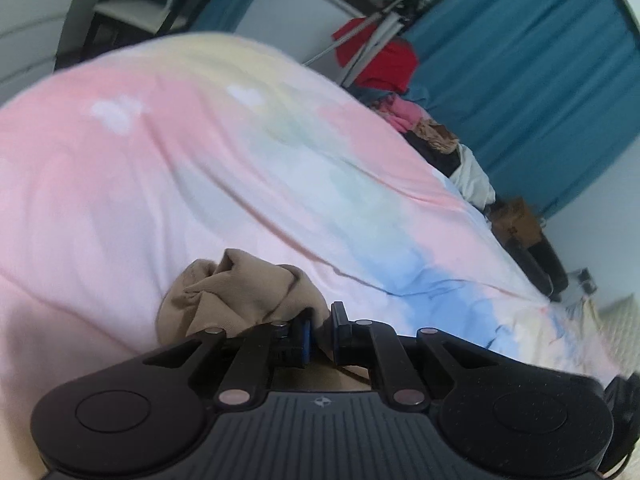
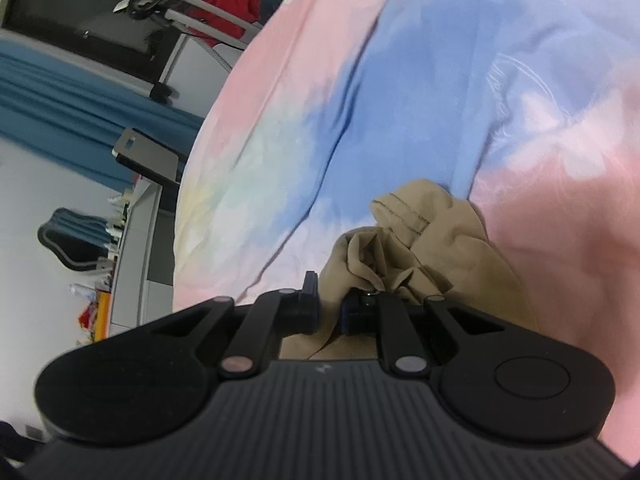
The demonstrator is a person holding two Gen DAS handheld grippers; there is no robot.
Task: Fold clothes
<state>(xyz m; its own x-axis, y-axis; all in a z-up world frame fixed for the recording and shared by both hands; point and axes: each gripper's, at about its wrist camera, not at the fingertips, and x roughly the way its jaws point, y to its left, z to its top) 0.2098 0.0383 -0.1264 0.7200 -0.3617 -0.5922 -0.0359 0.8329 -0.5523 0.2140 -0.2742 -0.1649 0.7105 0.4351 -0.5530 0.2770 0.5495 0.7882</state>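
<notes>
A tan garment [image 1: 236,300] is bunched up right in front of my left gripper [image 1: 320,338], which is shut on a fold of it. In the right wrist view the same tan garment [image 2: 424,248] shows a stitched hem, and my right gripper [image 2: 330,308] is shut on its cloth between the black fingers. Both grippers hang over a bed covered with a pastel pink, blue and yellow sheet [image 1: 200,152]. The rest of the garment is hidden below the gripper bodies.
A pile of mixed clothes [image 1: 436,140] lies at the bed's far edge, with a red garment [image 1: 380,56] on a tripod behind it. Teal curtains [image 1: 540,80] hang at the back. A white cabinet [image 2: 136,256] stands beside the bed [image 2: 280,100].
</notes>
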